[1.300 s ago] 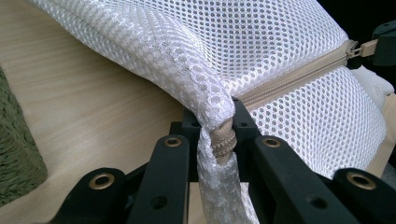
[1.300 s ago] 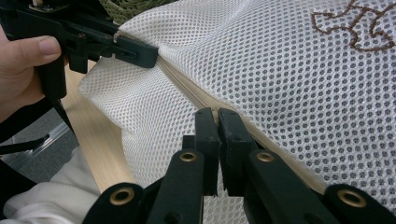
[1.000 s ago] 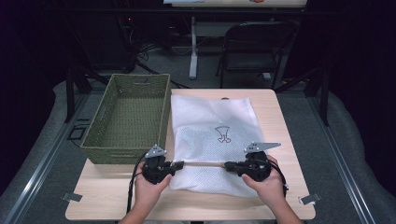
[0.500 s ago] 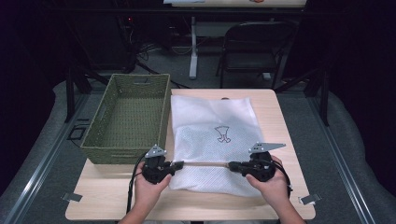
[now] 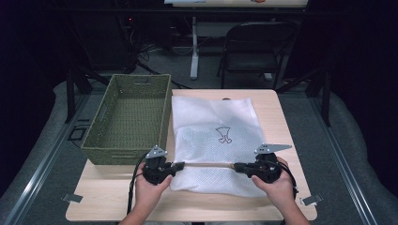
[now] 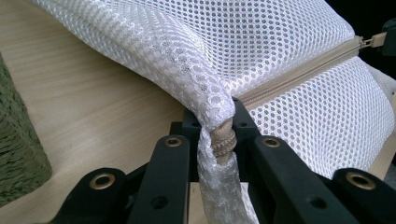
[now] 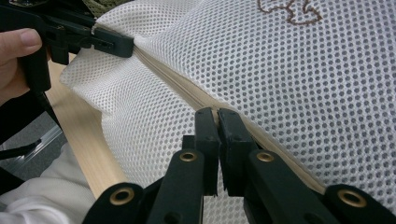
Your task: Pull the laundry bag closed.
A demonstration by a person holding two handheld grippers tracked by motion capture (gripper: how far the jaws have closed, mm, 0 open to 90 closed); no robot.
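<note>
Wooden table (image 5: 281, 122) carries everything, jaws of both grippers sit low over its near half. Green woven basket (image 5: 129, 117) stands beyond and outboard of the left jaws, just beside the bag's left edge; its wall shows at far left in the left gripper view (image 6: 18, 154). White mesh laundry bag (image 5: 213, 136) lies flat on the table, spreading away ahead of both jaw pairs, with a small brown embroidered mark (image 5: 224, 135) on the cloth beyond the zipper line. Tan zipper (image 5: 206, 164) runs straight between the two jaw pairs, one end at each. Left gripper (image 5: 178, 165) is clamped nearly closed on the bag's left corner: in the left gripper view bunched mesh and the zipper's end (image 6: 222, 140) are pinched between its jaws, the rest of the bag (image 6: 299, 56) rising and spreading beyond them. Right gripper (image 5: 238, 166) is closed down to a thin slit, its tips pressed on the zipper line; in the right gripper view the tips (image 7: 218, 116) meet at the tan tape (image 7: 177, 88), mesh on both sides, whether they pinch the slider can't tell. Left gripper also shows farther off there (image 7: 126, 46), gripping the far corner.
</note>
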